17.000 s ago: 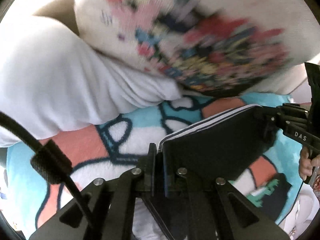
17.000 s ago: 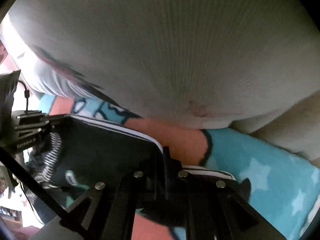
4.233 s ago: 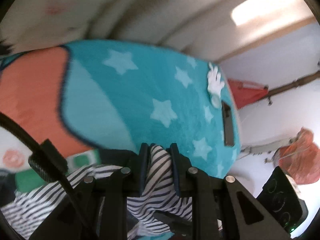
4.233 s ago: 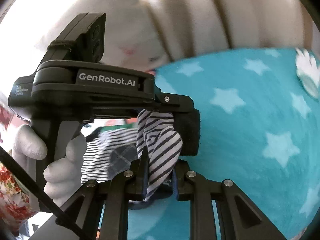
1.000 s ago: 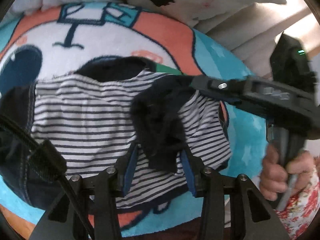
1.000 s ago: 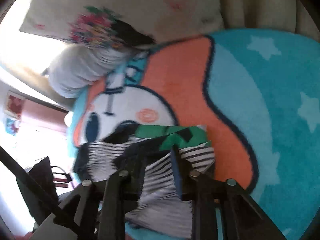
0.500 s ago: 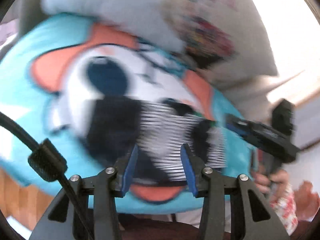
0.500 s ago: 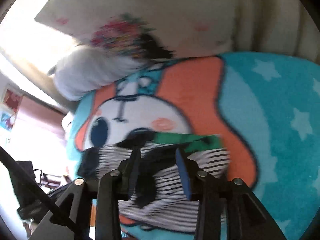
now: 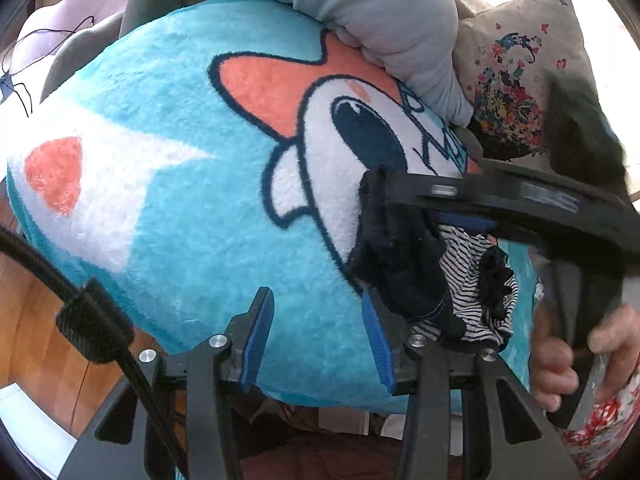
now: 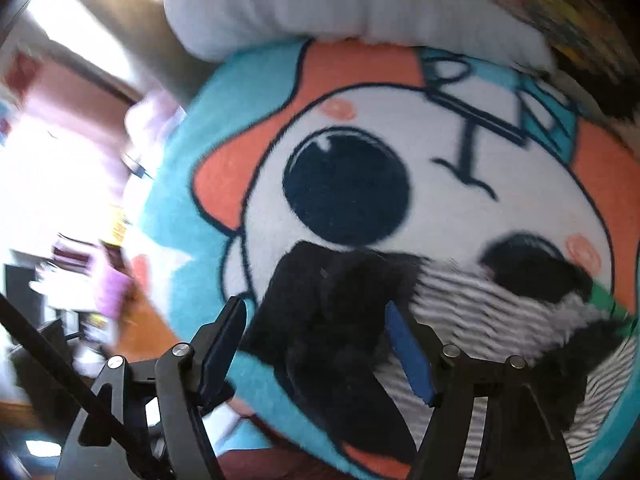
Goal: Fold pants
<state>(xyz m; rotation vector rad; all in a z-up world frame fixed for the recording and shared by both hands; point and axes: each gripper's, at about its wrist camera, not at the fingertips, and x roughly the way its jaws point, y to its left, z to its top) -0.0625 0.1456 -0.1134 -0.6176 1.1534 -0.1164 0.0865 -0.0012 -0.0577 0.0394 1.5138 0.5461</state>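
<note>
The pants (image 9: 404,276), dark navy with a black-and-white striped part (image 9: 468,276), lie bunched on a plush cartoon blanket (image 9: 180,208). My left gripper (image 9: 316,320) is open and empty, just left of the pants. My right gripper (image 9: 384,184) reaches in from the right above the pants, its hand visible. In the right wrist view the right gripper (image 10: 316,332) is open, with the dark part of the pants (image 10: 332,312) between and below its fingers and the striped part (image 10: 480,304) to the right.
A grey pillow (image 9: 360,12) and a floral cushion (image 9: 516,80) lie at the blanket's far edge. Wooden floor (image 9: 36,332) shows below the blanket's left edge. The right wrist view is motion-blurred.
Both grippers let go of the pants and opened. The left view swung left over the blanket; the right gripper moved left over the dark end of the pants.
</note>
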